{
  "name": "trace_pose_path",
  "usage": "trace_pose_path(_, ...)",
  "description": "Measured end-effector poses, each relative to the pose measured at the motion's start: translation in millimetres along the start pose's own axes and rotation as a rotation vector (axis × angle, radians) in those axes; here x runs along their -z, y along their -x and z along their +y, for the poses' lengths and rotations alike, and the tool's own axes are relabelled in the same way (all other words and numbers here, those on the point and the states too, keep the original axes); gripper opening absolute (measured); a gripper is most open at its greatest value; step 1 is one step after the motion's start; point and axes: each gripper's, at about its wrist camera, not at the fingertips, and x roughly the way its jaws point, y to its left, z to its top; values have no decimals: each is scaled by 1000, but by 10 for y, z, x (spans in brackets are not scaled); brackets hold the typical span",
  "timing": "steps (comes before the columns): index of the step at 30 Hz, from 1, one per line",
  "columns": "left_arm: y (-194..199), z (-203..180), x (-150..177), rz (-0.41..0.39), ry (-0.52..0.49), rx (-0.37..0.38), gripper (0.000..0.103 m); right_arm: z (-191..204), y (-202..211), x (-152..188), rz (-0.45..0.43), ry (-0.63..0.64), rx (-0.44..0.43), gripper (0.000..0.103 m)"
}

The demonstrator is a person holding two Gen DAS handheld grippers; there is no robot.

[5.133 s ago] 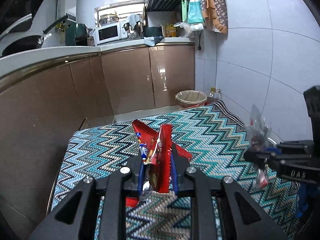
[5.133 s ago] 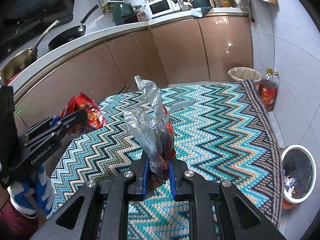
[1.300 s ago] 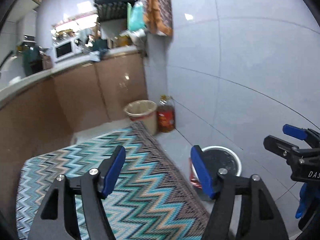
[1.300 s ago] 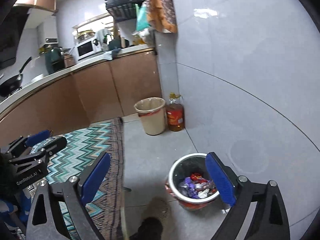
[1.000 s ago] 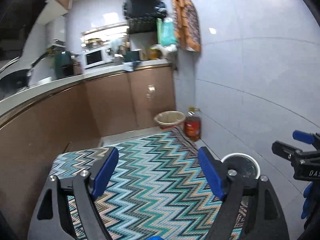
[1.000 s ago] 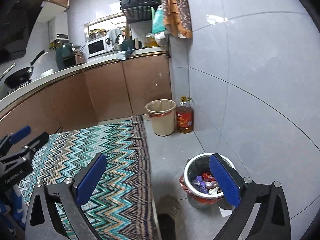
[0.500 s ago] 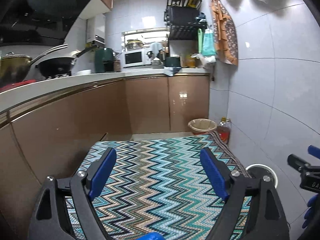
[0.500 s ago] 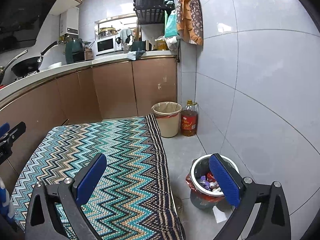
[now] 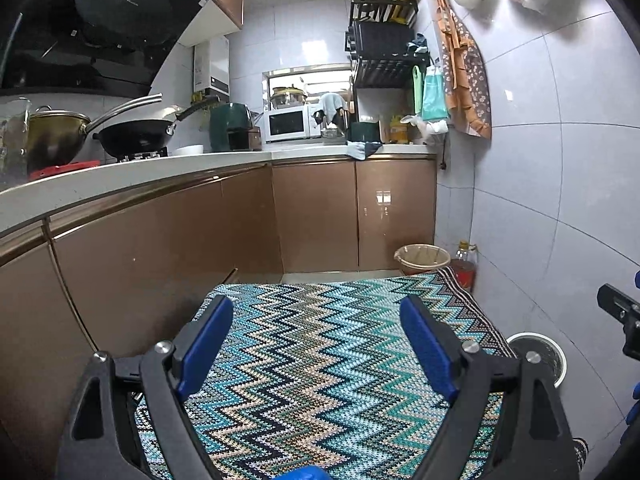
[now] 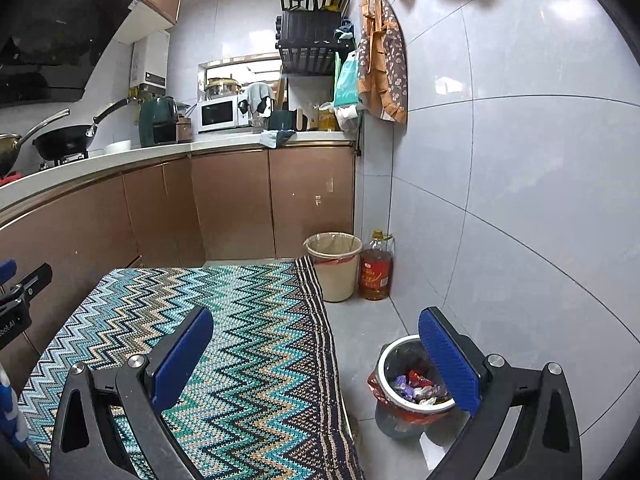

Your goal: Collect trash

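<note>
2 grippers are in view, both spread wide with nothing between their blue pads. The left gripper (image 9: 316,344) hangs over the rug (image 9: 320,360), pointing toward the cabinets (image 9: 316,216). The right gripper (image 10: 316,354) straddles the rug's (image 10: 240,340) dark striped right edge, its left pad (image 10: 180,356) over the weave and its right pad (image 10: 448,364) over the bin (image 10: 408,392).

The bin stands on bare grey floor (image 10: 360,320) between the rug's edge and the tiled wall (image 10: 520,200), near both. The trash (image 10: 416,386), a heap of red, purple and pale wrappers, lies inside it, and a red liner shows at its rim. In the left view only part of the bin's (image 9: 552,356) white rim shows past the right finger.

Beyond the rug's far right corner stand 1 tan basket (image 10: 334,264) with a liner and 1 oil bottle (image 10: 376,268), just beside each other, the bottle against the wall. A strip of open floor runs from them down to the bin. To the left the rug reaches close to the cabinet fronts.

The rug's zigzag surface in teal, beige and navy lies flat. Above, the counter (image 9: 200,164) carries a wok (image 9: 136,136), a pot (image 9: 56,136), a green appliance (image 9: 230,126) and a microwave (image 9: 288,122). A black rack (image 10: 312,44) and patterned cloth (image 10: 382,60) hang on the wall.
</note>
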Motion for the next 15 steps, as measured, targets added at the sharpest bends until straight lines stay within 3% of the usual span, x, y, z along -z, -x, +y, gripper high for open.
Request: trace_pose_path(15,39,-21,-20,-20,-6,-16,85,-54,145,-82,-68,-1,49,103)
